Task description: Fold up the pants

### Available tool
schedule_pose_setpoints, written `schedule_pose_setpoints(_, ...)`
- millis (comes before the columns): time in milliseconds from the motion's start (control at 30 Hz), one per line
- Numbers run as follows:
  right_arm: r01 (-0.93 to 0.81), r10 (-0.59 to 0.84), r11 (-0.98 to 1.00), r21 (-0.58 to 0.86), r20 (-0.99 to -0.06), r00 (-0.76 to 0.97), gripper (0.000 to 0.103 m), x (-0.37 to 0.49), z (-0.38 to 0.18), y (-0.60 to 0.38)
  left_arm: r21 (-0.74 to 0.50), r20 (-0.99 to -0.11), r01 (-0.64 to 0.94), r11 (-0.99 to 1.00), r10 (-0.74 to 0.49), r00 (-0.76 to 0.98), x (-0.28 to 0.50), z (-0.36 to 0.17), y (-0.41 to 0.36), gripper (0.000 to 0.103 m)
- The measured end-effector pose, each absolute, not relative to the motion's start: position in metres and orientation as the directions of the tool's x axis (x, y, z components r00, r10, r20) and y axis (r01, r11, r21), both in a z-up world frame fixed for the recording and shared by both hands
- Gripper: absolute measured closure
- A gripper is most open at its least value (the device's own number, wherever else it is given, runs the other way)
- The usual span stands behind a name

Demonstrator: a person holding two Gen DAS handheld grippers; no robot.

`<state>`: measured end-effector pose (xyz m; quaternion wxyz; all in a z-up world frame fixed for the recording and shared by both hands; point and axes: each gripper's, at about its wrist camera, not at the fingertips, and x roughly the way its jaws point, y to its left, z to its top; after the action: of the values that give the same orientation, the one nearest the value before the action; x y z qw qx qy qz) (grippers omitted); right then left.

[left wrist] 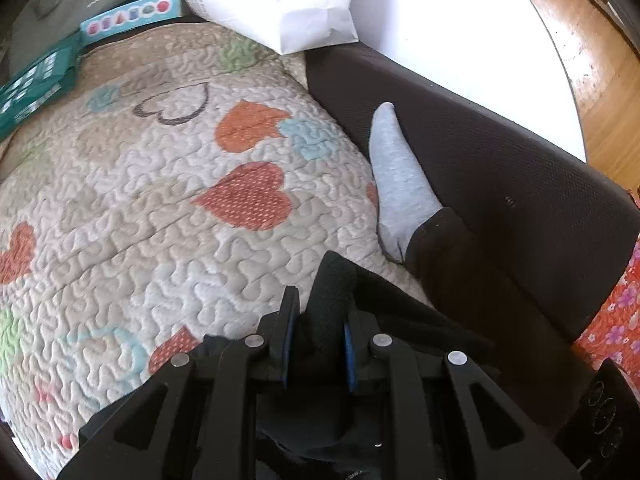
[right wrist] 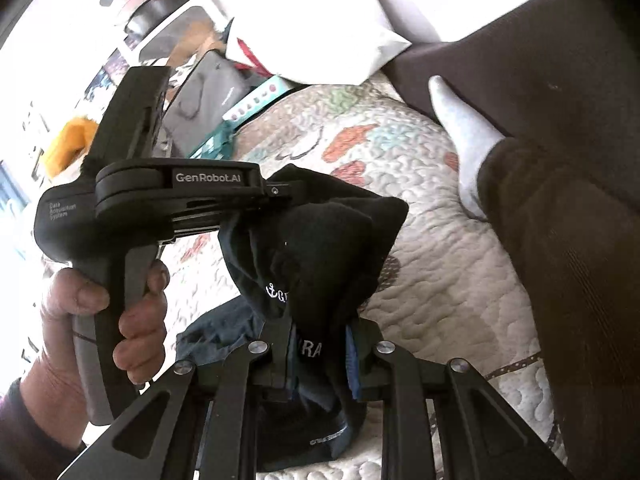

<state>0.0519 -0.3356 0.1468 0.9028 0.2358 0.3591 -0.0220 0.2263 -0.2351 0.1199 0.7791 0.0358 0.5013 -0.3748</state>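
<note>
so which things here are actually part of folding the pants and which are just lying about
Part of the job:
- black fabric pants with white lettering
- left gripper, shut on them
- right gripper, shut on them
- heart-patterned quilted bedspread

Lying about:
- white paper bag
- teal cardboard box
- grey bag

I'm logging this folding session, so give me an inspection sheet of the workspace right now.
Surface: heart-print quilt, mostly bare.
Job's things: black pants bunched, lifted off the quilt.
Clutter: white paper bag, teal boxes, grey bag at the far edge.
Grippers: left gripper and right gripper both shut on the pants.
Cables: nothing seen.
Surroundings: person's grey sock, wooden floor.
</note>
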Motion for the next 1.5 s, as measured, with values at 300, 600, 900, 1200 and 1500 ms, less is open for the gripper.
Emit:
schedule_pose_setpoints(300,0.183,0.147,0.896,0.405,-0.658,0.738,0.081,0.049,0.15,-0.332,-0.314,-0.799,0.612,0.726,-0.55,0.243,0.218,0.127,-0.224,0.084)
schedule_pose_setpoints(600,0.072,0.194,0.93,0.36,-0.647,0.737,0.081,0.046,0.16,-0.299,-0.359,-0.764,0.555,0.75,-0.578,0.286,0.207,0.133,-0.17,0.084)
schedule_pose_setpoints(900,-0.109,0.241,0.967,0.23,-0.689,0.684,0.081,0.046,0.154,-0.224,-0.438,-0.739,0.45,0.779,-0.596,0.313,0.197,0.11,-0.09,0.083)
schedule_pose_setpoints(1200,-0.293,0.322,0.939,0.18,-0.763,0.561,0.056,0.045,0.117,-0.158,-0.446,-0.773,0.309,0.84,-0.536,0.341,0.2,0.075,-0.01,0.069)
schedule_pose_setpoints(1500,-0.439,0.389,0.883,0.166,-0.781,0.488,0.039,0.017,0.13,-0.144,-0.504,-0.752,0.19,0.842,-0.537,0.384,0.172,0.062,0.053,0.056)
